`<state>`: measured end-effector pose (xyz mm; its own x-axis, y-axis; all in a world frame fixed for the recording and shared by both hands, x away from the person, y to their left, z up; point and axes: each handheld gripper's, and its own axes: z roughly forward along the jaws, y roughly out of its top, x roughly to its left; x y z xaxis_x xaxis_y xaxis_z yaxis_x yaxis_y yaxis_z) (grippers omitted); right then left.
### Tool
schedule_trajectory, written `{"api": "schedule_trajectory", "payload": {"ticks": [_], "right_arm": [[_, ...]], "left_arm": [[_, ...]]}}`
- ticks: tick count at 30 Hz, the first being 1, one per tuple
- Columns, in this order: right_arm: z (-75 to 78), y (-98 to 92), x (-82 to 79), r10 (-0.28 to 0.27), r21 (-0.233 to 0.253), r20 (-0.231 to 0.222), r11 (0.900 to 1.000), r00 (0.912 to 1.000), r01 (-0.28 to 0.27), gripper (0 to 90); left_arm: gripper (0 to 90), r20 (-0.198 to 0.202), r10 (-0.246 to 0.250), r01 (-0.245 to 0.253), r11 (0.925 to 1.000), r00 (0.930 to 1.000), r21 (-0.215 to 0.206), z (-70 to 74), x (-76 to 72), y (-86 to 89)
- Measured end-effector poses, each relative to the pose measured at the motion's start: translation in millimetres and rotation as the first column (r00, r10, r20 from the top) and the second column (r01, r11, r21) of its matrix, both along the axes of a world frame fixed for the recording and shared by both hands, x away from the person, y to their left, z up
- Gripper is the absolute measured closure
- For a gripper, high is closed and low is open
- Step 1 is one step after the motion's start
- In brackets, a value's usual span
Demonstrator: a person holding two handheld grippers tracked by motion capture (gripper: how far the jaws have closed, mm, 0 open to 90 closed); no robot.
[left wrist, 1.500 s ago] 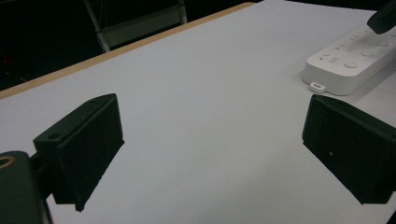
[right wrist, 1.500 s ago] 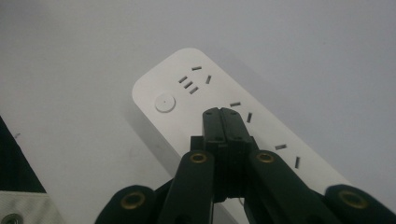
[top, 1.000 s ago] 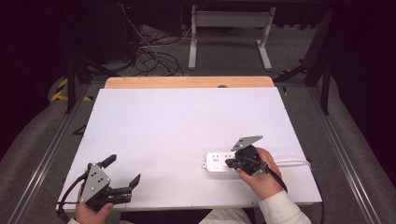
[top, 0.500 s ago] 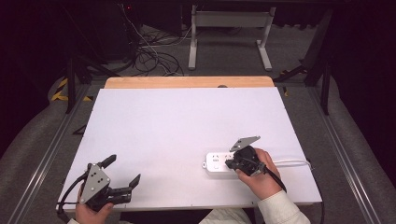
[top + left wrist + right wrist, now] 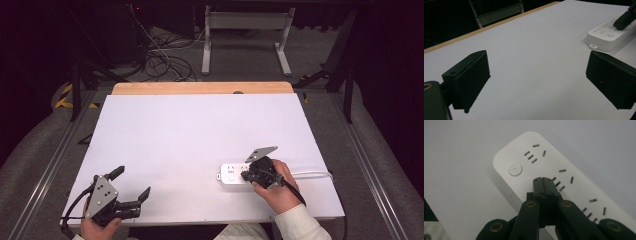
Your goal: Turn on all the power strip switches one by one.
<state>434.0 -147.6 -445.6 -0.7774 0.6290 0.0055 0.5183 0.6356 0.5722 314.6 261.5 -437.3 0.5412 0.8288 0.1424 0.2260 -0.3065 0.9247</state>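
While the left tool point(image 5: 131, 186) rests at the near left corner of the desk point(image 5: 200, 130) with jaws spread wide, the right tool point(image 5: 543, 179), jaws pressed together, presses its tips on the white power strip point(image 5: 554, 167) lying near the desk's right front edge.

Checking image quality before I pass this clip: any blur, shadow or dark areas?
High view: table evenly lit, surroundings dark. Left gripper view: near jaws soft, power strip fairly sharp. Right gripper view: slots crisp, right claw slightly soft, faint shadow beside the strip.
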Motion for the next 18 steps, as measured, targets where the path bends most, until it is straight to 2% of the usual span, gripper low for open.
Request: {"api": "schedule_trajectory", "payload": {"ticks": [6, 7, 8, 10, 11, 13, 18], "right_arm": [[-0.1, 1.0, -1.1, -0.003, -0.006, 0.009, 1.0, 1.0, 0.003, 90.0], [0.7, -1.4, -2.4, 0.001, 0.02, 0.026, 1.0, 0.9997, -0.002, 90.0], [3.6, -4.1, -4.3, 0.008, 0.04, 0.041, 0.999, 0.9991, -0.009, 90.0], [17.1, -12.1, -7.1, 0.006, 0.125, 0.073, 0.992, 0.9973, -0.015, 90.0], [27.8, -16.3, -8.8, 0.002, 0.15, 0.096, 0.988, 0.9954, -0.017, 90.0], [35.6, -18.1, -11.1, 0.001, 0.161, 0.115, 0.987, 0.9933, -0.02, 90.0], [28.4, -12.1, -9.9, 0.016, 0.126, 0.106, 0.992, 0.9942, -0.029, 90.0]], "left_arm": [[5.4, 0.002, 0.002, -0.002, 1.0, 1.0, 0.001, 0.2, -0.2, 0.1], [5.4, 0.008, 0.003, -0.003, 1.0, 1.0, 0.008, 0.9, -0.2, 1.0], [5.4, 0.004, 0.003, -0.003, 1.0, 1.0, -0.005, 0.7, -0.6, 0.7], [5.4, 0.007, 0.003, -0.003, 1.0, 1.0, 0.006, 0.6, 0.3, 1.2], [5.4, 0.001, 0.004, -0.004, 1.0, 1.0, -0.003, 0.0, 0.8, 0.4], [5.4, 0.0, 0.004, -0.004, 1.0, 1.0, -0.002, -0.1, 1.4, 0.0], [5.4, 0.004, 0.003, -0.004, 1.0, 1.0, 0.007, 0.6, 0.2, 0.1]]}}
